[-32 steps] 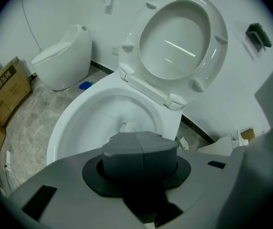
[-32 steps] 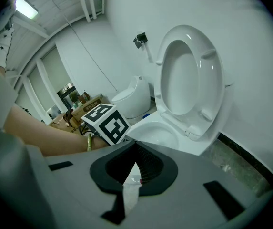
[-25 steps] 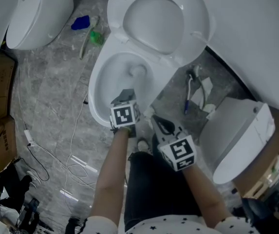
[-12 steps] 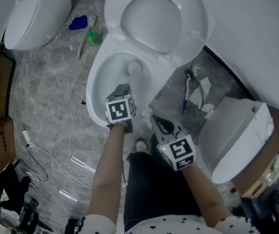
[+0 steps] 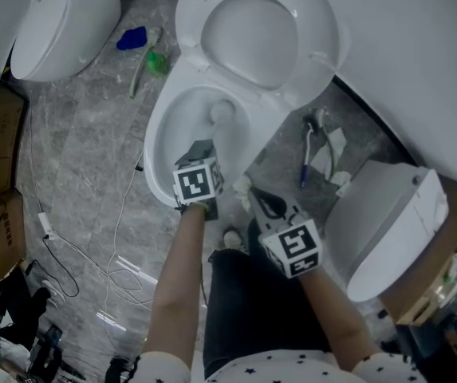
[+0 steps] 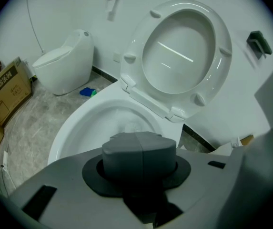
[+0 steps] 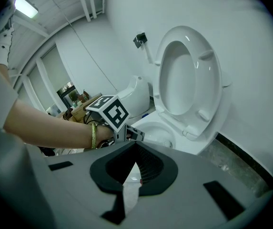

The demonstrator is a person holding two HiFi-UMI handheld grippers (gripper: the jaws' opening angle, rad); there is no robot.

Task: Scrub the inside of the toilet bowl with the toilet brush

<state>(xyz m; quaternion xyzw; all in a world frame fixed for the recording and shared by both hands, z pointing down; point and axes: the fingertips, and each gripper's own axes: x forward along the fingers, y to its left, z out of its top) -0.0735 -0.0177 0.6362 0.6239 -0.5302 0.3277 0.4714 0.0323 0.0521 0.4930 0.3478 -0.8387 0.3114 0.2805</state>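
Closest in: right gripper [image 5: 261, 204], pinched down to a bare slit and gripping nothing, hanging just off the front right corner of the toilet bowl [image 5: 158, 138]. Just beyond, over the bowl's near rim: left gripper [image 5: 203, 155], clamped around the grey handle end of the toilet brush [image 5: 222, 112]. Reaches down inside the bowl, with the pale brush head low toward the back wall. Behind that, seat and lid [image 5: 252, 30] tipped up against the white wall. Farther left on the grey floor [image 5: 84, 174], a small blue object [image 5: 131, 37], then a second toilet [image 5: 61, 18].
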